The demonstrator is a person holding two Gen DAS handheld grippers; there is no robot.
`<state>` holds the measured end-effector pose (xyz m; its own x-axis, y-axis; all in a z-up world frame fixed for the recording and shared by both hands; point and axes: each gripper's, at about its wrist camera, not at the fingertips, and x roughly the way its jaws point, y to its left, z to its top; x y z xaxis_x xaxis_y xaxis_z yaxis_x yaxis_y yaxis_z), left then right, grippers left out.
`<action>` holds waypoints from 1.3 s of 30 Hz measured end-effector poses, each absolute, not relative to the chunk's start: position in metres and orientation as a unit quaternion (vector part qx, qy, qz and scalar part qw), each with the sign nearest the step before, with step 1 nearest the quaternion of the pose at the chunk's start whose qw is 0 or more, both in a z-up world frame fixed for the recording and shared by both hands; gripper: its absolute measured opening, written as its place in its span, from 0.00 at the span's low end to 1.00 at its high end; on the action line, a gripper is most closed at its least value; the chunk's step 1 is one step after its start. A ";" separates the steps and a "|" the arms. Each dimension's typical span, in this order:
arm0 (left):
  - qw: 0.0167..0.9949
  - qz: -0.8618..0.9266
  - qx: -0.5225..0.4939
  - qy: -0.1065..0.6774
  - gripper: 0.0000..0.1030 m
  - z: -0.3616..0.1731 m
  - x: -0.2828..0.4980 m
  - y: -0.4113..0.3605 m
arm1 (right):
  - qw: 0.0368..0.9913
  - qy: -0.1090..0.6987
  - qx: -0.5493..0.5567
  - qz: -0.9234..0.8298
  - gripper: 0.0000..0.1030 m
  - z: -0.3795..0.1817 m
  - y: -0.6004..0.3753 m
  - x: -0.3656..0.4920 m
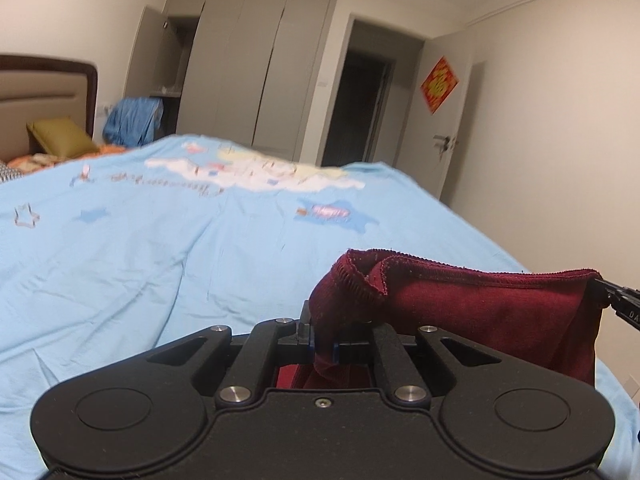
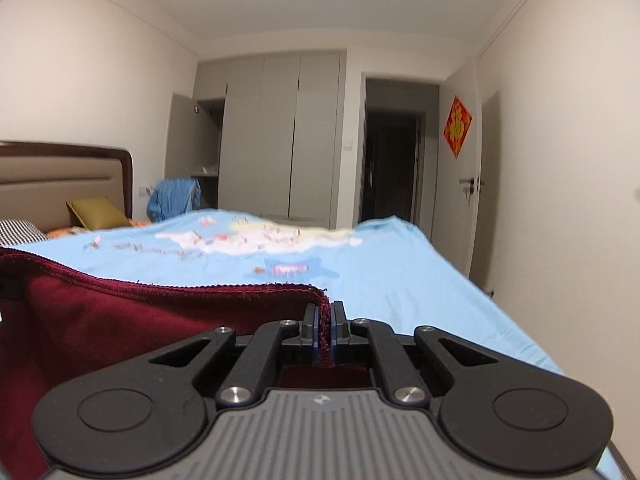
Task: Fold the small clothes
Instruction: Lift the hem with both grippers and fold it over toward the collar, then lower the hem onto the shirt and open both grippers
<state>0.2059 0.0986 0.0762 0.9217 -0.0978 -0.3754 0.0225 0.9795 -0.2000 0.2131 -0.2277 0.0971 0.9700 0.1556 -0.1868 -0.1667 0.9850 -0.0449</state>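
- Left wrist view: the left gripper [image 1: 325,342] is clenched on a bunched corner of a dark red knit garment [image 1: 480,312], the cloth squeezed between its two black fingers and spilling down behind them
- The garment's stitched hem runs from that corner across to the right, where the tip of the right gripper [image 1: 600,286] pinches the other corner at the frame's edge
- Between the two corners the cloth hangs as a raised sheet above the light blue bedsheet [image 1: 160,248]; the lower part of it is hidden behind the gripper body, so I cannot tell whether it touches the bed
- The sheet carries a printed pattern of stars, a white cloud shape and a small pink figure, blurred in this view
- Right wrist view: the right gripper [image 2: 325,336] is closed tight on the garment's [image 2: 140,328] hem, a thin fold of red cloth showing in the narrow slit between its fingers
- From here the hem stretches left and slightly upward to the far left edge, where a dark part that may be the other gripper is only barely seen
- At the head of the bed stands a brown-framed padded headboard [image 2: 60,176], with an olive green pillow [image 2: 98,212] and a checked pillow [image 2: 18,230] beside it
- A blue cloth [image 2: 174,198] is heaped just past the bed, in front of a grey wardrobe [image 2: 280,136] whose left door stands open
- To the right is a dark open doorway [image 2: 392,168], and a white door [image 2: 464,184] bearing a red and gold diamond decoration [image 2: 457,126]
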 end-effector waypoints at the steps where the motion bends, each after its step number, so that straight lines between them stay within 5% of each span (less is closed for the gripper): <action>1: 0.973 -0.028 -0.099 0.205 0.07 0.073 0.215 0.099 | 0.991 0.101 -0.029 0.080 0.06 0.089 -0.226 0.221; 25: 0.943 0.023 -0.126 0.306 0.08 -0.015 0.318 0.107 | 0.975 0.208 -0.035 0.067 0.07 -0.010 -0.203 0.321; 30: 0.939 0.035 -0.129 0.316 0.24 -0.021 0.324 0.110 | 0.971 0.226 -0.035 0.066 0.09 -0.021 -0.203 0.329; 33: 0.938 0.041 -0.138 0.316 0.48 -0.020 0.322 0.114 | 0.971 0.228 -0.033 0.064 0.21 -0.022 -0.204 0.329; 35: 0.940 0.048 -0.141 0.307 0.67 -0.017 0.317 0.115 | 0.973 0.222 -0.035 0.060 0.54 -0.019 -0.205 0.325; 38: 0.946 0.054 -0.136 0.288 0.82 -0.010 0.305 0.114 | 0.976 0.207 -0.037 0.051 0.86 -0.013 -0.207 0.316; 39: 0.948 0.060 -0.131 0.282 0.90 -0.009 0.301 0.113 | 0.977 0.202 -0.038 0.051 0.89 -0.011 -0.208 0.312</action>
